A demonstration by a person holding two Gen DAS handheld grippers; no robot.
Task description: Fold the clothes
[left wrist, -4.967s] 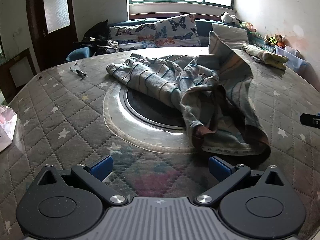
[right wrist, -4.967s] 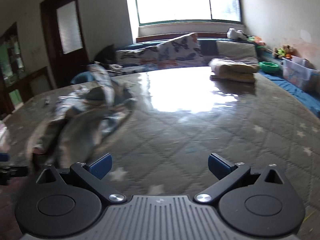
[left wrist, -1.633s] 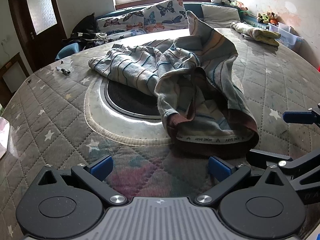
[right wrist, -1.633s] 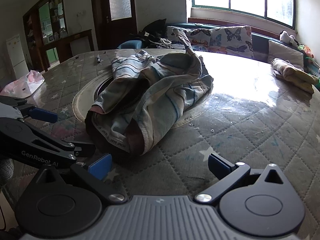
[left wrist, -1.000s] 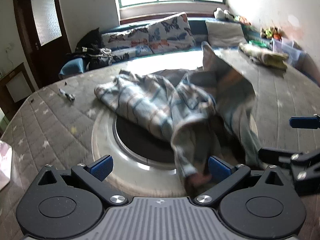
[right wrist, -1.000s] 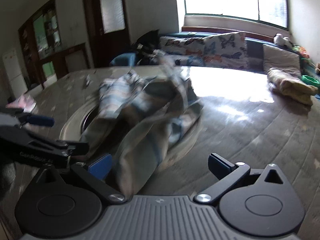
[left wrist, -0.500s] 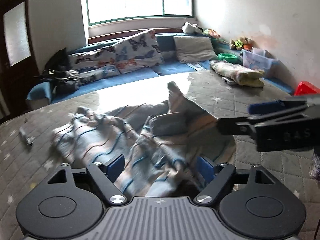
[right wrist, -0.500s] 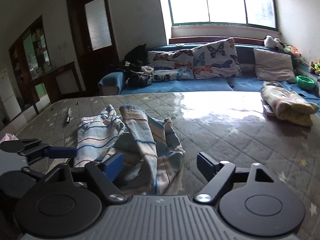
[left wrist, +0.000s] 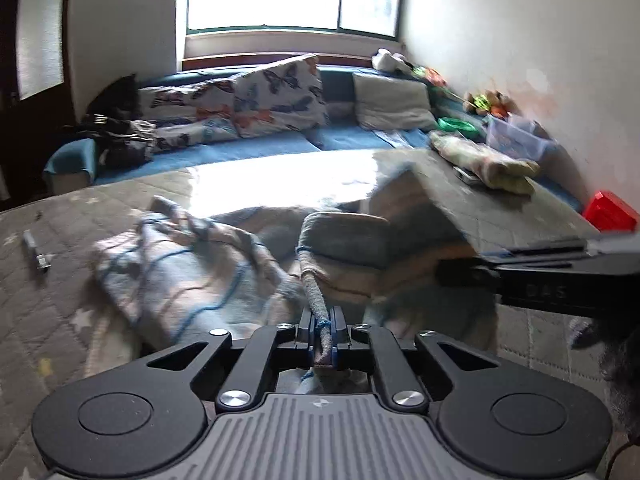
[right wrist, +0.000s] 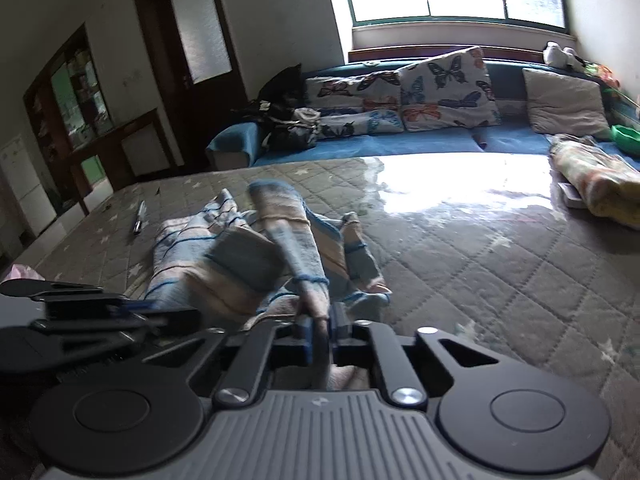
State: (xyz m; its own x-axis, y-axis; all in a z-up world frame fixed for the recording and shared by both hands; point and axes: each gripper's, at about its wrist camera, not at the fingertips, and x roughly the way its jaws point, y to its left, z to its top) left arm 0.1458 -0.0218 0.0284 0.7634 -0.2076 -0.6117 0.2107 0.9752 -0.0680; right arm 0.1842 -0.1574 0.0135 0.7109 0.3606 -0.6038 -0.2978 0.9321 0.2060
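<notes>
Both hand-held grippers are clenched on the same striped garment (left wrist: 192, 268): the left hand-held gripper (left wrist: 322, 334) pinches a rolled edge between its blue pads, and the right hand-held gripper (right wrist: 318, 334) nips a narrow fold close by. The garment lies crumpled on the quilted table (right wrist: 480, 248), partly lifted toward the grippers.

The risk, as it looks, is that each grip catches only a thin ridge of cloth, so a hard pull apart could slip an edge free, or drag a bunched layer along and spoil the fold. The two grippers also sit near each other and could knock together.

Counted: two grippers, one striped garment, one folded bundle (right wrist: 596, 188) at the table's far side, one pen (right wrist: 138, 218).
</notes>
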